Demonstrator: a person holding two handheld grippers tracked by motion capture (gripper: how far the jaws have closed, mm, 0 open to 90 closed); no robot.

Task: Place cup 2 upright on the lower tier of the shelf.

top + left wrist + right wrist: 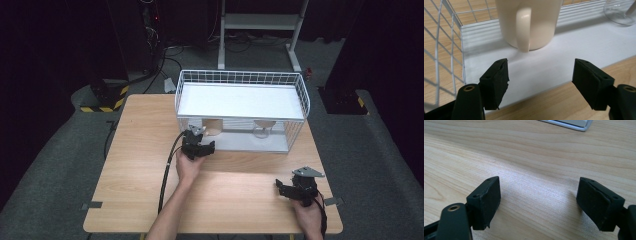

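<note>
Left gripper spread, empty, just near of cream mug on rack's lower shelf. Right gripper spread, empty, over table.

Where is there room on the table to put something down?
The wooden table is bare to the left of the wire rack, and also between the left tongs and the right tongs. The rack's top shelf looks bare too. The lower shelf is more crowded: a cream mug stands on the left and a clear glass on the right.
</note>
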